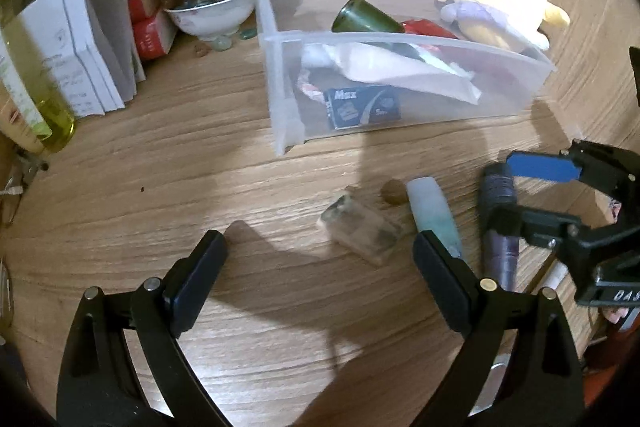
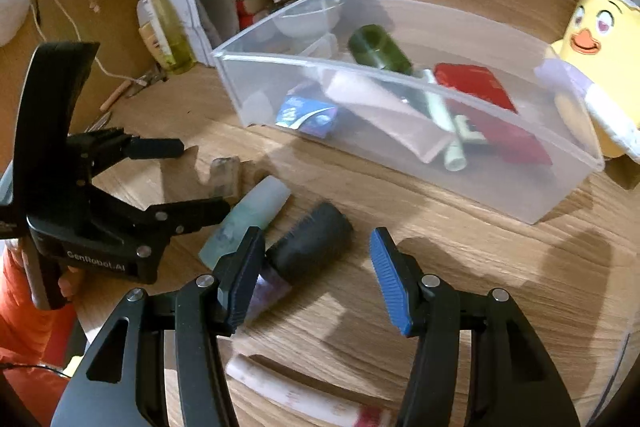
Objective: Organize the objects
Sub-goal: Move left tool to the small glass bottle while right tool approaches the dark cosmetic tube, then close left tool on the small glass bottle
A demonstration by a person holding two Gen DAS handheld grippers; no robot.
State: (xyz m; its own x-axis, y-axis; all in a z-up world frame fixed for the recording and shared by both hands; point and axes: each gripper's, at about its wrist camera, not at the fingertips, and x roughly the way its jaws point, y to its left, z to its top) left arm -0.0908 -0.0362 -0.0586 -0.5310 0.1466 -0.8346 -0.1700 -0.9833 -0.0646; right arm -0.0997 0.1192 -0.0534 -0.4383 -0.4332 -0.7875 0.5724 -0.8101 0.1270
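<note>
Purple, dark-capped tube lies just left of your right gripper, jaws spread and empty. Shift left, pinch it, then carry it forward into the clear bin.

We see warm, yellowish indoor light in both views, fairly bright mid-frame, dim twd the black corners w/ fisheye vignetting. Wood table grain bends hard at the edges. Dark soft-edged shadows lie at lower centre of the left wrist view and lower right of the right wrist view. Clear bin looks hazy, mild glare on its rim. Motion blur smears the upper-left clutter; bottom-edge stuff in the right wrist view is out of focus.
</note>
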